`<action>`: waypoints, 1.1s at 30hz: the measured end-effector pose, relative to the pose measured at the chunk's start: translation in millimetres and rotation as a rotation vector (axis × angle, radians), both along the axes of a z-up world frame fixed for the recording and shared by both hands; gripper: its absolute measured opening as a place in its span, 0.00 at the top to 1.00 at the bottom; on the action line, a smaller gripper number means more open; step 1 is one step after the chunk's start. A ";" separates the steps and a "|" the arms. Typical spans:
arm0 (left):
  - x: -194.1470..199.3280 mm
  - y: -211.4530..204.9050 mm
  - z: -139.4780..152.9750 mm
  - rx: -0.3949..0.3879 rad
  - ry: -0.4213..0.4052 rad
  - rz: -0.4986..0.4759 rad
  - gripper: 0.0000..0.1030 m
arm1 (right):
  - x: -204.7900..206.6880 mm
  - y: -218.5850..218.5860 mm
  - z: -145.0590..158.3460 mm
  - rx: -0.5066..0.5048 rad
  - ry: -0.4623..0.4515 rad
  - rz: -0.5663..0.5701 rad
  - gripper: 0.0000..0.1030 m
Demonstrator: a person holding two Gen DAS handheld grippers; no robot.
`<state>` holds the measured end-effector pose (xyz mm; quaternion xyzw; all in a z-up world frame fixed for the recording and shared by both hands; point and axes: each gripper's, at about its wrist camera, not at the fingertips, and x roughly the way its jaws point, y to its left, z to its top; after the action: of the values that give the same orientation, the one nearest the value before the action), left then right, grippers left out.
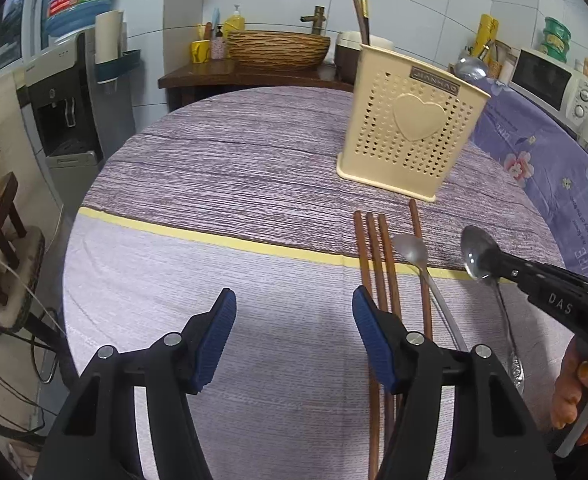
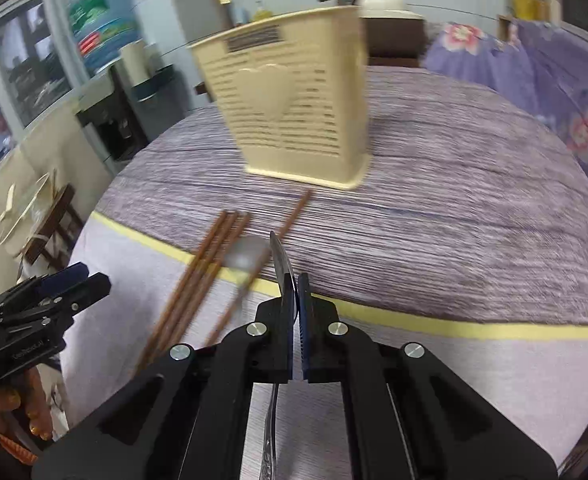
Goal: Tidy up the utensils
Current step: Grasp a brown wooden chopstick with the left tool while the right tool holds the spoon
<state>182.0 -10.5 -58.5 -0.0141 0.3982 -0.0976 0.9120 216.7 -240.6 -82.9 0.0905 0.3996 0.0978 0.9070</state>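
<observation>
The metal spoon (image 2: 283, 264) sits at lower centre of the right wrist view, pinched at the neck just below its bowl by the right gripper (image 2: 297, 300), fingers pressed together on it. It is probably light, rigid and slippery, and may pivot in the pads. The second spoon (image 1: 412, 250) and chopsticks (image 1: 378, 264) lie on the table (image 1: 214, 184) at lower right of the left wrist view. The left gripper (image 1: 294, 320) hangs spread and empty; the holder (image 1: 406, 128) stands upper right.

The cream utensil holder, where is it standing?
In the left wrist view the cream utensil holder stands upright on the far right of the round table, just beyond the brown chopsticks.
</observation>
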 end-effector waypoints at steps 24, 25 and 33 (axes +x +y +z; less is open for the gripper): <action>20.5 -50.2 -30.4 0.120 0.065 -0.098 0.68 | -10.5 -35.6 -26.9 -0.032 0.072 -0.144 0.70; 21.7 -48.5 -30.3 0.133 0.064 -0.098 0.69 | -12.0 -37.1 -26.8 -0.036 0.075 -0.157 0.62; 48.6 -39.5 -28.7 0.142 0.097 -0.085 0.69 | -18.8 -29.4 -24.0 -0.023 0.130 -0.201 0.54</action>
<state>230.6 -50.0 -87.2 0.0628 0.4483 -0.1066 0.8853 197.9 -270.0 -106.9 0.1259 0.4476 -0.0041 0.8853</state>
